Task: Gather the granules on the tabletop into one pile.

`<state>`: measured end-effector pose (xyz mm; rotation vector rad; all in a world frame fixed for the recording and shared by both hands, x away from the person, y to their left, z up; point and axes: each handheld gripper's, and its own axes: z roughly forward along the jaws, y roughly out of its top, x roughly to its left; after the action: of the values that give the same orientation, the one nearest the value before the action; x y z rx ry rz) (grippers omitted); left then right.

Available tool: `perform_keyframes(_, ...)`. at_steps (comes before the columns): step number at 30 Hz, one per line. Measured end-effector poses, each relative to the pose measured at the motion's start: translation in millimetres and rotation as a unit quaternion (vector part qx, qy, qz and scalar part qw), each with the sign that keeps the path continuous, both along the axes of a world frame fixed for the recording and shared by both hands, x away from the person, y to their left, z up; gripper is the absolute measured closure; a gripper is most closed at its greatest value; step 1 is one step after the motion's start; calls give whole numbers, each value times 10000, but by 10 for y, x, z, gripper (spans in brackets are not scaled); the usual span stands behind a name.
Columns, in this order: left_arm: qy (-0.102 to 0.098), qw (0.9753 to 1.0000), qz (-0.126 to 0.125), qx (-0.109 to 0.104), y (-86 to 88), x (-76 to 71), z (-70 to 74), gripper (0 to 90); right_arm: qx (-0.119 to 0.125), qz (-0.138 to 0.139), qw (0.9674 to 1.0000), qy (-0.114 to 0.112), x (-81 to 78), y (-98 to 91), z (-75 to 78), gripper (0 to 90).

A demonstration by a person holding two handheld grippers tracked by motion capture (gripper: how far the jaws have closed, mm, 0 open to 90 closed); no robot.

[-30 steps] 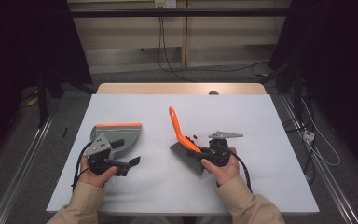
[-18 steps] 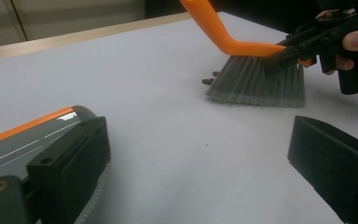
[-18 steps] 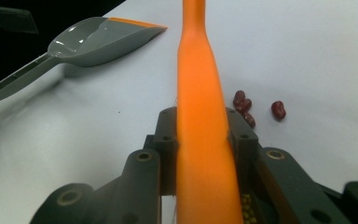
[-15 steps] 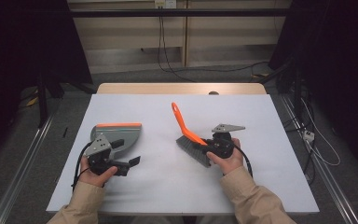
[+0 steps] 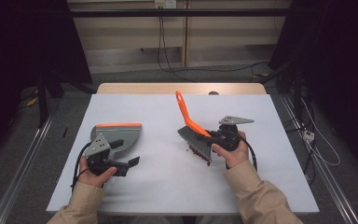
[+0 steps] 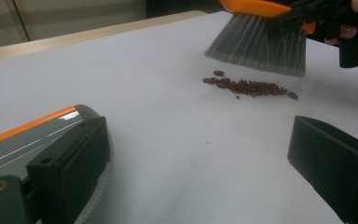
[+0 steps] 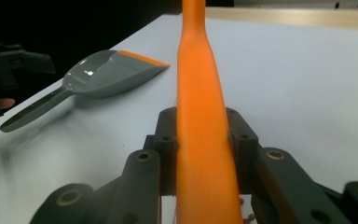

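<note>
Right hand-held gripper (image 5: 213,138), clamped on my orange-handled grey-bristled brush (image 5: 192,130), has carried it right past the little pile of red beans (image 5: 199,152) on the white table (image 5: 168,182), so I reckon I'm set to sweep toward the grey orange-edged dustpan (image 5: 119,136) by my spread left hand-held gripper (image 5: 127,164).

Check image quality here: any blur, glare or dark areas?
High view: white table evenly lit, surroundings dark. Left gripper view: near claw blurred, beans fairly sharp. Right gripper view: brush handle soft up close, small highlight on the dustpan.
</note>
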<state>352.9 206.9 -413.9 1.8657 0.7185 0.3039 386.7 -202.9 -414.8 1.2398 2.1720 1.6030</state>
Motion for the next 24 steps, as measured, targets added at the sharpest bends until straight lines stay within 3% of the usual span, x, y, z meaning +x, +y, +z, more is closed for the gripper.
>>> perform_keyframes(6, 11, 10000, -2, 14, -6, -2, -2, 54, -288, 53, 9991, -291, 91, -109, 52, 712)
perform_keyframes(12, 32, 10000, 6, 5, -2, 3, -4, 55, -958, 250, 9934, -572, 325, -188, -31, 712)
perform_keyframes(16, 37, 10000, 1, 5, 0, 5, -4, 55, -1102, 383, 9910, -656, 493, -208, -113, 713)
perform_keyframes(18, 49, 10000, 4, 4, 0, 9, -6, 55, -1061, 492, 9904, -736, 568, -193, -147, 712)
perform_keyframes(24, 74, 10000, 16, -16, 11, 13, -7, 55, -1345, 842, 9814, -1081, 757, -72, -240, 713)
